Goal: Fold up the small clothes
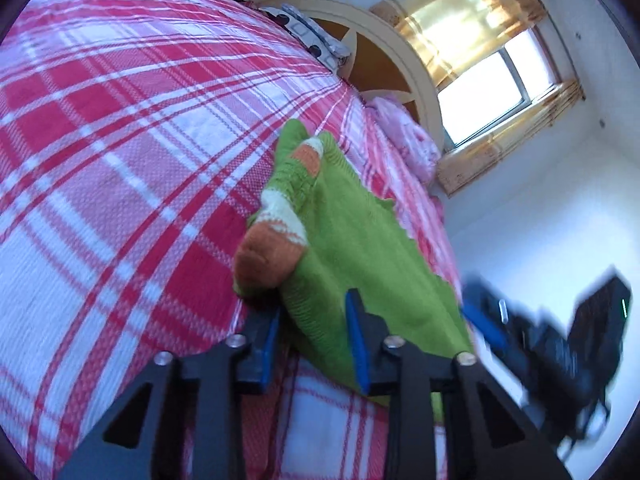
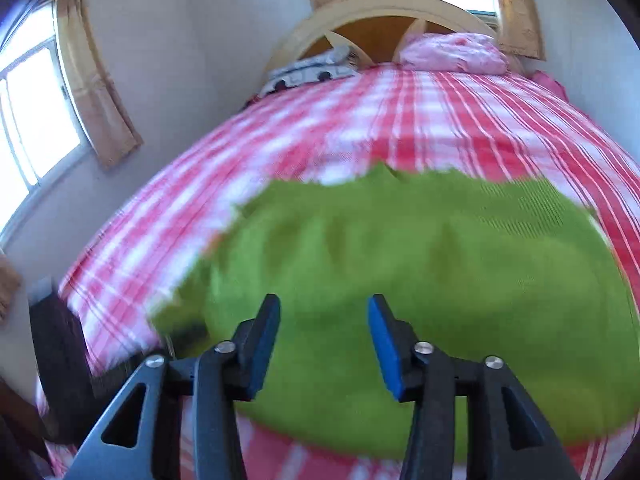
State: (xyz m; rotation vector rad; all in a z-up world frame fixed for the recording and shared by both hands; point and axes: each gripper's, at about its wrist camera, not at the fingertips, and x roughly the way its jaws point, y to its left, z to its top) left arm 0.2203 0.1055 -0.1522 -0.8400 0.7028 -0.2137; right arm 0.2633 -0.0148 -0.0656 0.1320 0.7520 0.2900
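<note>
A small green knitted sweater [image 1: 360,248] with orange and white sleeve cuffs [image 1: 268,256] lies on the red and white plaid bedspread [image 1: 120,160]. My left gripper [image 1: 314,312] is open, its jaws standing apart over the sweater's near edge by the cuff. The right gripper [image 1: 480,322] shows blurred at the sweater's right edge in the left wrist view. In the right wrist view my right gripper [image 2: 324,312] is open just above the green sweater [image 2: 420,280], which fills the middle and looks blurred.
A cream curved headboard [image 2: 380,8] stands at the bed's far end with a pink pillow [image 2: 452,54] and folded patterned cloth [image 2: 308,70]. Curtained windows [image 1: 496,92] are in the walls. A dark object [image 2: 60,360] stands beside the bed at the left.
</note>
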